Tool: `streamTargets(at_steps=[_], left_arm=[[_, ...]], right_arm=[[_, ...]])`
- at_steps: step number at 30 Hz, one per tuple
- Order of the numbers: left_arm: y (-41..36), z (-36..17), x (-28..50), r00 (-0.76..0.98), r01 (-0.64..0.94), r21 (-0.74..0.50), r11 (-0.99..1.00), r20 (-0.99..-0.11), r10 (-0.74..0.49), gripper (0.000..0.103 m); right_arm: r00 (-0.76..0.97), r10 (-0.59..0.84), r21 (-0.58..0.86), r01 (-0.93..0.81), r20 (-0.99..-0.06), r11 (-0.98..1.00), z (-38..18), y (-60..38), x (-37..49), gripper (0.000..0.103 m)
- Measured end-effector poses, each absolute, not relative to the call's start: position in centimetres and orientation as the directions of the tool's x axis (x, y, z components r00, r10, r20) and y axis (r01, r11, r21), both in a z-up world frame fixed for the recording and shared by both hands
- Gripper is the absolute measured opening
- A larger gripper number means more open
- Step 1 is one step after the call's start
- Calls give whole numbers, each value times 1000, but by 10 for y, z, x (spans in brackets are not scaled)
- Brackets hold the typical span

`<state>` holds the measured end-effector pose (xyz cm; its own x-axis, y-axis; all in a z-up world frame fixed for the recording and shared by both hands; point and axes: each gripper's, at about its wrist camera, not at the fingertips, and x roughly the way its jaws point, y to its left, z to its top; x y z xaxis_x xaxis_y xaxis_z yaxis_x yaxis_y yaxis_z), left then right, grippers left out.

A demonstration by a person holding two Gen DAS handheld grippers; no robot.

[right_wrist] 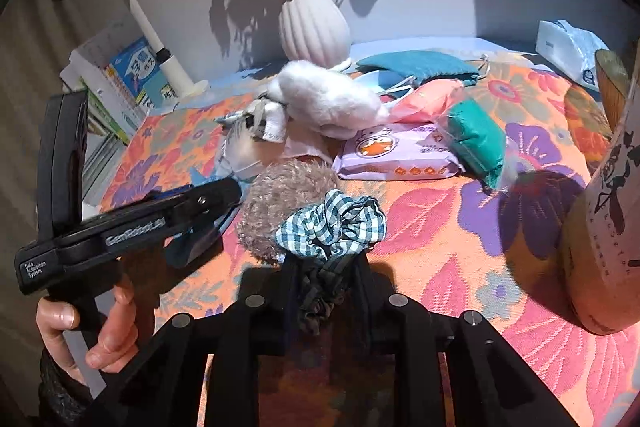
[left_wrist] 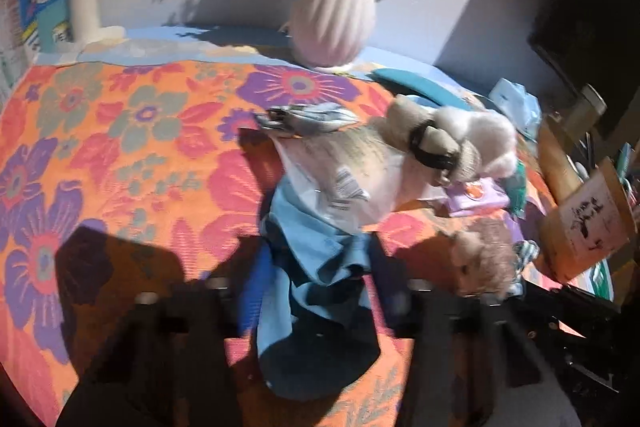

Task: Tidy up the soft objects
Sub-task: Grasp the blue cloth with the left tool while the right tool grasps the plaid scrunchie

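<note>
Right gripper (right_wrist: 326, 267): black two-finger unit, angled downward, jaws clamped tight on a teal-and-white checked fabric scrunchie (right_wrist: 332, 223).

Left gripper (left_wrist: 316, 291): black fingers angled downward, pinching a fold of blue cloth (left_wrist: 320, 259).

Left hand (right_wrist: 92, 331): bare, wrapped around the black pistol-style handle, dark sleeve at the wrist.

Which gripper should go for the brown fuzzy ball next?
Left, probably. The right gripper is shut on the checked scrunchie, so it is occupied. The left gripper has blue cloth between its jaws, but the brown fuzzy ball lies right beside its fingers.
</note>
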<state>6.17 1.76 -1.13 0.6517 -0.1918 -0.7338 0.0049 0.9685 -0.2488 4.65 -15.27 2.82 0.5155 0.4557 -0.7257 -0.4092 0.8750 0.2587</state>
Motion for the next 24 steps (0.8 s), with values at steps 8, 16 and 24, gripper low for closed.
streamTargets(at_steps=[8,16,24], left_arm=[[37,1,28,691,-15,-260,965,-701,-178,11],[70,-2,16,710,-67,-327,943,-679,-185,11],[56,-5,14,727,-11,-293,956,-658,-194,11]], right_arm=[[513,491,299,-413,-704,860,34,-157,46,84],[436,511,352,-396,-741,848,25,-131,74,84],[503,417,236,-384,-758,893,21,-110,74,71]])
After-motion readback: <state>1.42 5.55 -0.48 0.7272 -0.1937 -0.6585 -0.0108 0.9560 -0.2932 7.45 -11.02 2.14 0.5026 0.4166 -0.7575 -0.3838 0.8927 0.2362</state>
